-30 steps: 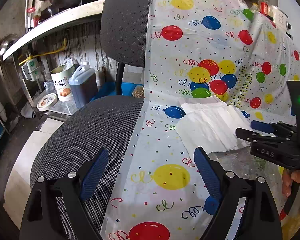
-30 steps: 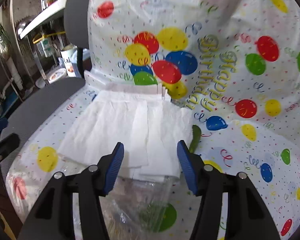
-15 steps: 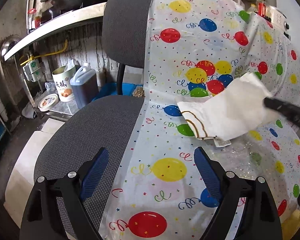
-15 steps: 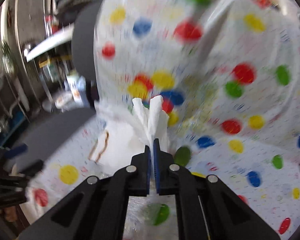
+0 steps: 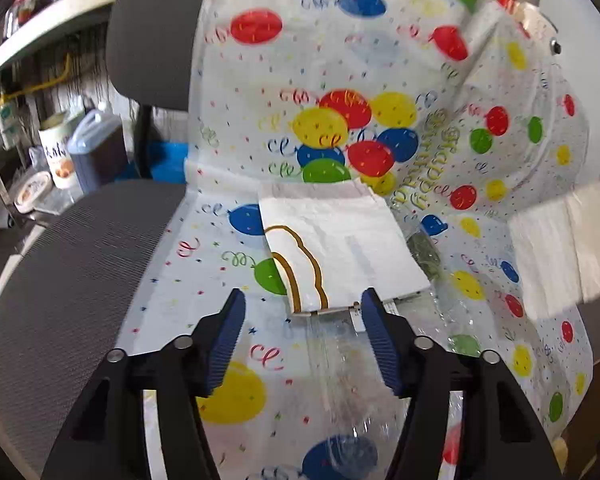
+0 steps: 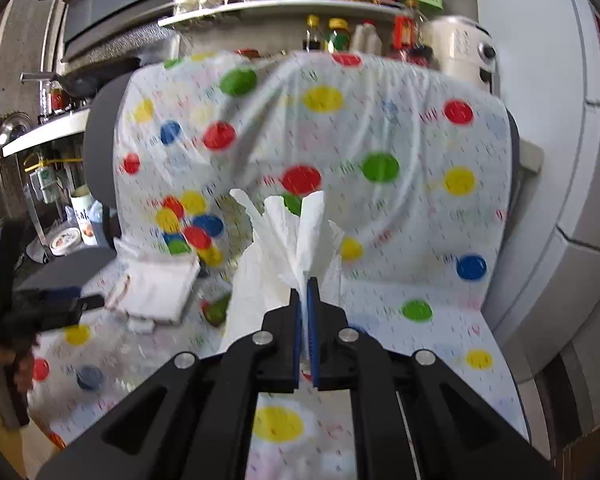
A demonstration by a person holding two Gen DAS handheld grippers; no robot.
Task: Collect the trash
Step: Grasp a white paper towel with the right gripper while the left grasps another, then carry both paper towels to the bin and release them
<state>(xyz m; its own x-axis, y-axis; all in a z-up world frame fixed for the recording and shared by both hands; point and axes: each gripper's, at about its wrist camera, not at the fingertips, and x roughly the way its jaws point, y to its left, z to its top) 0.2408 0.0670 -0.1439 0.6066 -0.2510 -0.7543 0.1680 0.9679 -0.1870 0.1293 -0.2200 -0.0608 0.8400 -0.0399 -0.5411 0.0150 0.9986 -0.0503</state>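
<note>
My right gripper (image 6: 304, 292) is shut on a white paper napkin (image 6: 288, 236) and holds it up off the chair; the napkin also shows at the right edge of the left wrist view (image 5: 560, 248). A white paper bag with a brown handle print (image 5: 340, 252) lies flat on the balloon-print sheet (image 5: 340, 60) over the chair seat; it also shows in the right wrist view (image 6: 156, 288). My left gripper (image 5: 302, 340) is open, its tips at the bag's near edge, above a clear plastic wrapper (image 5: 340, 380). A small packet of green bits (image 5: 424, 256) lies beside the bag.
A grey mesh office chair (image 5: 80, 260) stands to the left, partly under the sheet. Behind it are a dark jug (image 5: 98, 148), a tin can (image 5: 56, 152) and a shelf. Bottles line a kitchen shelf (image 6: 340, 32). A white appliance (image 6: 560, 160) stands at the right.
My right gripper closed on the napkin, lifted it off the pile and carried it right, uncovering the paper bag. My left gripper moved forward and right, up to the bag's near edge.
</note>
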